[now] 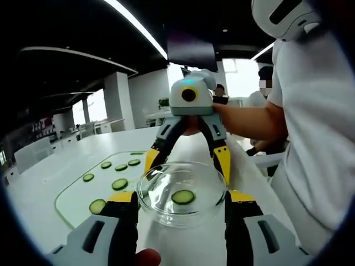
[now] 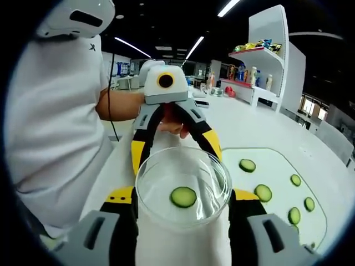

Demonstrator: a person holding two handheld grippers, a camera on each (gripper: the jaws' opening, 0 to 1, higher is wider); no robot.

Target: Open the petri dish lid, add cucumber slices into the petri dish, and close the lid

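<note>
A clear glass petri dish (image 1: 158,191) (image 2: 208,183) hangs above the white table, with one cucumber slice (image 1: 183,197) (image 2: 183,197) lying in it. My left gripper (image 1: 182,199) clamps the dish from the near side in the left gripper view. My right gripper (image 1: 187,160) reaches in from the far side, its yellow-tipped jaws against the dish's rim. In the right gripper view the roles swap: my right gripper (image 2: 183,199) holds the dish near the camera and the left gripper (image 2: 176,149) meets it from behind. I cannot tell lid from base.
Several more cucumber slices (image 1: 120,184) (image 2: 263,193) lie on a green-edged cutting mat (image 1: 72,202) (image 2: 277,166) beside the dish. The person in a white shirt (image 1: 310,138) (image 2: 50,111) stands close on the other side. A shelf of goods (image 2: 266,61) stands at the far end.
</note>
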